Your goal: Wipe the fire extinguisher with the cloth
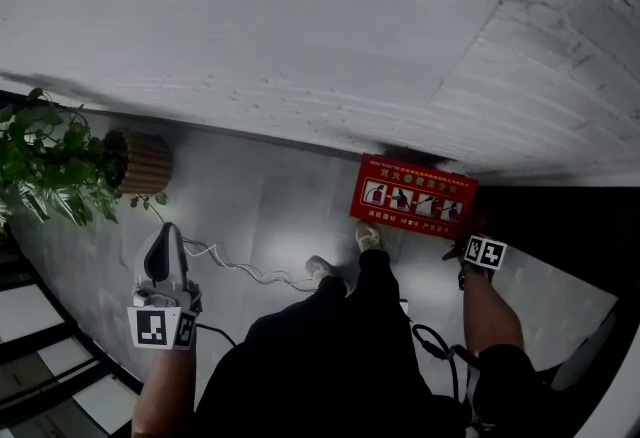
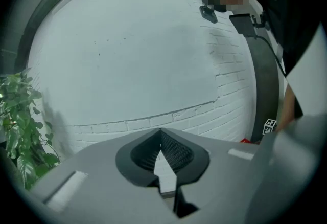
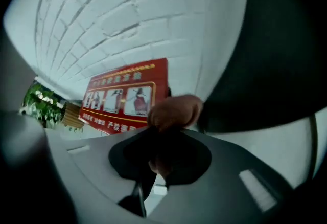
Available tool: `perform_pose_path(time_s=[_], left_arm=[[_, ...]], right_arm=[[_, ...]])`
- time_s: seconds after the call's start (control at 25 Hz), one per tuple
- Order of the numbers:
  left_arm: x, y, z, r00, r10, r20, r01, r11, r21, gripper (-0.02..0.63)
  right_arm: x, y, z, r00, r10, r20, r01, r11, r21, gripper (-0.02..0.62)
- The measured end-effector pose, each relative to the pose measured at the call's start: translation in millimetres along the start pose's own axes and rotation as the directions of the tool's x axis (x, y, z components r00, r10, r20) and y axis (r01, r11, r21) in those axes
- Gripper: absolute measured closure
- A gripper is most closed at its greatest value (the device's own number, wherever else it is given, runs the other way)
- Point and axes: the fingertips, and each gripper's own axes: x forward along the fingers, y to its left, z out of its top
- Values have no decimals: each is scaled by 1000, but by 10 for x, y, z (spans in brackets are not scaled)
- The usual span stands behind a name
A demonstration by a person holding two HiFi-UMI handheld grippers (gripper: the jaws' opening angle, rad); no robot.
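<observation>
A red fire extinguisher box [image 1: 412,196] with picture instructions stands on the floor against the white brick wall; the extinguisher itself is not in sight. The right gripper view shows the box's red front [image 3: 125,95] close ahead. My right gripper [image 1: 462,248] hangs just right of the box, pointing steeply down. It [image 3: 162,133] is shut on a bunched rust-brown cloth [image 3: 176,109] that bulges out past the jaws. My left gripper [image 1: 165,231] is far to the left, away from the box. Its jaws [image 2: 161,133] meet at the tips with nothing between them.
A leafy plant [image 1: 50,161] in a ribbed brown pot [image 1: 145,162] stands at the left by the wall. A white cable [image 1: 235,268] and a black cable [image 1: 435,344] lie on the grey floor. The person's black-clad legs and shoes [image 1: 320,269] are in the middle.
</observation>
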Motion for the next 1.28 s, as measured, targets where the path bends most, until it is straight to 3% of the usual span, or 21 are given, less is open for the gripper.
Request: perform_pose_path(time_s=[0.12,0.24,0.4,0.48,0.56,0.68,0.72,0.76,0.8,0.84,0.92,1.04,1.16,1.28], left_arm=[[101,-175,-56,1000,-26,-16,24,997,-69,607],[149,-454,-211,995,-76,-68,72,995,-69,607],[248,-674,-181,987,-137,-84,138,990,-3,607],[307,-707,-87,988,-143,-65,144,990,3,607],[343,-747,0,987,-156,-42,156,988,10,607],[461,-812,43,982,-190,-16,190,981,42,607],[535,-794,41,982,-187,-8,188,981,50,607],[624,-759,47,984,-179,5,179,983,48,607],[726,-730,69,984,-174,25,173,984,39,607],[839,-736,109,982,-182,52,180,983,31,607],[1093,-911,225,963,-239,122,237,971,26,607],[1353,-1394,549,897,-364,249,368,929,33,607],[1302,-1745,855,812,-480,331,487,871,69,607],[1141,-1972,1015,730,-578,364,583,805,109,607]], right_arm=[[12,660,358,986,136,91,-115,971,-209,532],[181,1213,606,966,240,92,-208,939,-272,532],[473,1537,735,968,252,10,-235,914,-332,508],[468,1579,805,970,242,3,-227,916,-331,438],[301,1619,862,962,269,49,-242,921,-305,357],[-287,1526,1014,926,277,256,-188,927,-324,387],[-593,1441,1113,894,258,367,-132,933,-335,411],[-946,1357,1223,842,242,483,-78,939,-335,431],[-1322,1291,1324,775,238,586,-41,944,-329,531],[-1689,1249,1408,705,243,666,-20,946,-324,588],[-2328,1199,1541,592,258,764,24,941,-337,592],[-3096,1161,1717,484,239,842,130,932,-339,586],[-3729,1346,1752,423,248,872,125,937,-327,593],[-4261,1627,1680,317,255,914,139,940,-310,594]])
